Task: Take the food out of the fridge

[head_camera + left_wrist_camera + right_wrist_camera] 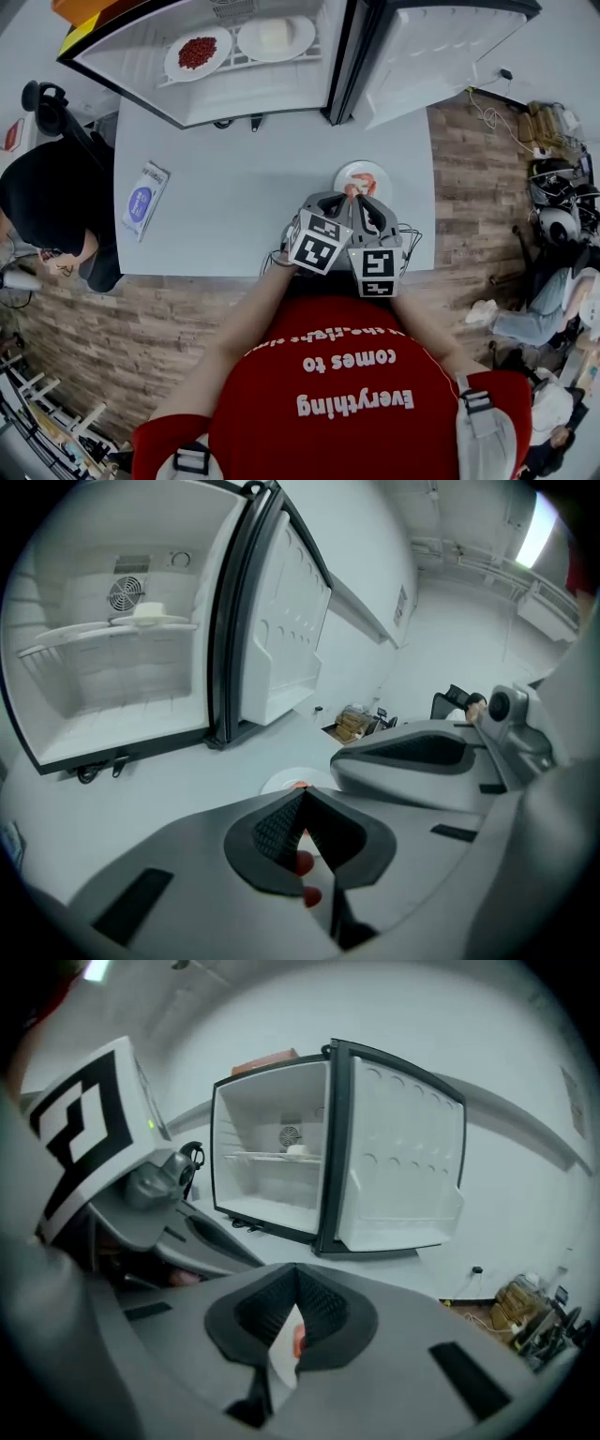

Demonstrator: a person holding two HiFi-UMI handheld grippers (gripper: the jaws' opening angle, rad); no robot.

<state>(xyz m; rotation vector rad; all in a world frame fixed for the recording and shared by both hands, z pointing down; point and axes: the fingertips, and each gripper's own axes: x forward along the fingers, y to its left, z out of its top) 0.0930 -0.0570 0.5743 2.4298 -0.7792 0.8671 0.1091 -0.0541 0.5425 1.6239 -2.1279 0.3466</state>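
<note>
The open fridge (253, 89) stands at the far edge of the white table (234, 216). On its shelf sit a plate of red food (197, 53) and a plate of white food (275, 37). A small white plate with orange-red food (354, 172) lies on the table, partly hidden by my grippers. My left gripper (333, 199) and right gripper (370, 200) hover side by side just above it. The left gripper (302, 799) is shut and holds nothing; red bits of food show below its pads. Likewise the right gripper (296, 1288) is shut and empty.
The fridge door (441, 47) swings open at the right. A blue-and-white packet (143, 197) lies on the table's left. A person in black (47, 202) sits at the table's left end. Boxes and gear (553, 187) clutter the floor at right.
</note>
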